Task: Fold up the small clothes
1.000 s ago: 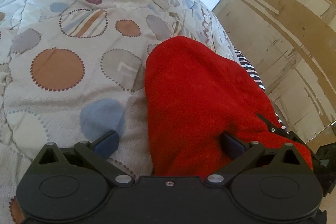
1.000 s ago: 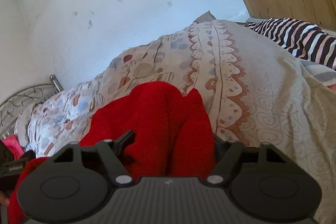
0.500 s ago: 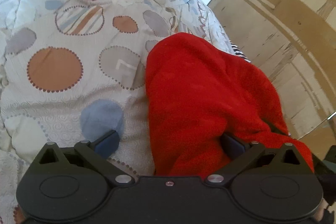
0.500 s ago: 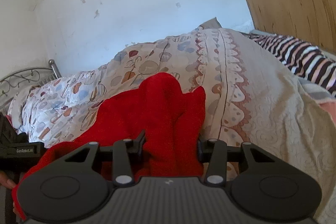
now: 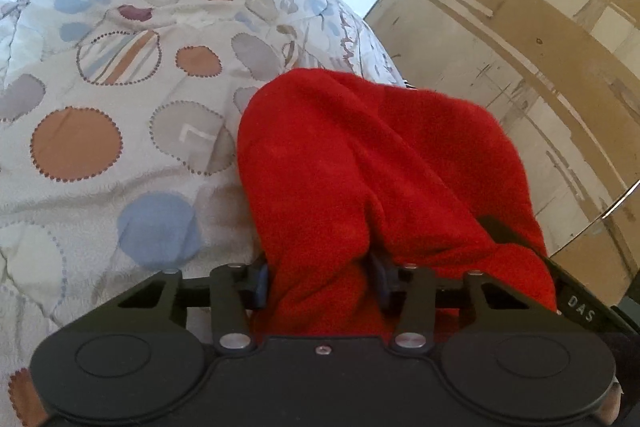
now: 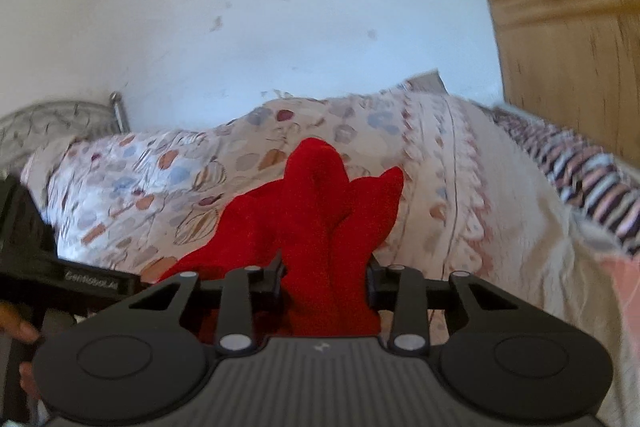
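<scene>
A red fleece garment point(image 5: 372, 163) lies bunched on the bed, on a quilt point(image 5: 100, 115) patterned with brown, blue and grey circles. It is a soft, fuzzy piece with thick folds; in the right wrist view point(image 6: 320, 211) two rounded ends of it stick up in front of the camera, with the rest trailing down to the left.

The left gripper point(image 5: 322, 277) has a fold of the red cloth between its two blue pads, and its jaws are closing on it; the pads sit right against the fabric on both sides. More of the garment spills over the right side of this gripper and covers part of the other tool beside it.

The right gripper point(image 6: 326, 277) also has a bundle of the red cloth between its fingers, its jaws closing too, and the fabric fills the gap from pad to pad.

In the right wrist view, a striped cloth point(image 6: 592, 179) lies at the far right of the bed. A white wall point(image 6: 280, 7) rises behind the bed, a wooden panel point(image 5: 520, 27) stands to the right, and a metal bed frame point(image 6: 60, 119) shows at the left.
</scene>
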A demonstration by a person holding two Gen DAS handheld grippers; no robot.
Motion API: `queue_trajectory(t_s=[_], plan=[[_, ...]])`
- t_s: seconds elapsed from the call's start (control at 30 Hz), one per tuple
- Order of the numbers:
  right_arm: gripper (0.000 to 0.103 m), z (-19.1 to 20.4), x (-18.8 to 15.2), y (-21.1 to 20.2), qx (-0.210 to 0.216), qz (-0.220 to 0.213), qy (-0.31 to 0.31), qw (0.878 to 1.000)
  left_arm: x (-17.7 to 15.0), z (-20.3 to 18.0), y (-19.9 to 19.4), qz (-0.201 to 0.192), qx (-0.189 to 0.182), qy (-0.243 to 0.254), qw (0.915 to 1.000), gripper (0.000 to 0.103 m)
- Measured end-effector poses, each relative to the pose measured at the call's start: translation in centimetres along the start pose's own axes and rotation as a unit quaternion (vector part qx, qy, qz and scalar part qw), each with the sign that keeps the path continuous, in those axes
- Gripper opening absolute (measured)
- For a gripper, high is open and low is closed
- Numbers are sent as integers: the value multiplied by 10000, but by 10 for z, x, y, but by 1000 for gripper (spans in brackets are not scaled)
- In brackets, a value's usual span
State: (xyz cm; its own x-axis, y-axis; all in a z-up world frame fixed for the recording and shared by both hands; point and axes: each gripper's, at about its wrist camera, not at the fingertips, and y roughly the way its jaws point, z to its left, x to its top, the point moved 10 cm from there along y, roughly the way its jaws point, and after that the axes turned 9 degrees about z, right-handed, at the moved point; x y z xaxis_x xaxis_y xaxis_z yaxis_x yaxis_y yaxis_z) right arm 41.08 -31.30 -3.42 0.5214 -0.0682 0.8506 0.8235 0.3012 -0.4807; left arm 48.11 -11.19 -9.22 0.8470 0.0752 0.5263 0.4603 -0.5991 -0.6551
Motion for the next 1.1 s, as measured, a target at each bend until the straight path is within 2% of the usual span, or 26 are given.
queue_trajectory(t_s=[0.13, 0.33, 0.47, 0.6, 0.7, 0.87, 0.97, 1.1], plan=[[38, 20, 6, -16, -91, -188, -314, 9993, -4, 0, -12, -143, -186, -128, 9996, 38], [37, 53, 27, -47, 16, -519, -549, 9971, -6, -15, -50, -456, -69, -65, 9989, 33], [37, 77, 47, -58, 243, -694, -520, 9959, -1, -21, -88, -735, 49, -52, 9973, 32], [37, 104, 66, -59, 752, -853, -235, 9932, 10, -15, -141, -1123, 261, -14, 9933, 32], [37, 123, 80, -43, 1258, -821, 219, 9884, 20, -5, -179, -1315, 550, -2, 9898, 32], [37, 160, 90, 3, 1725, -577, 462, 9822, 37, 25, -221, -1488, 1387, 83, 9790, 32], [37, 174, 90, 39, 1779, -300, 401, 9828, 45, 48, -222, -1429, 1724, 54, 9746, 32], [39, 170, 70, 99, 1654, 316, 478, 9846, 47, 91, -197, -1154, 1859, -281, 9754, 33]])
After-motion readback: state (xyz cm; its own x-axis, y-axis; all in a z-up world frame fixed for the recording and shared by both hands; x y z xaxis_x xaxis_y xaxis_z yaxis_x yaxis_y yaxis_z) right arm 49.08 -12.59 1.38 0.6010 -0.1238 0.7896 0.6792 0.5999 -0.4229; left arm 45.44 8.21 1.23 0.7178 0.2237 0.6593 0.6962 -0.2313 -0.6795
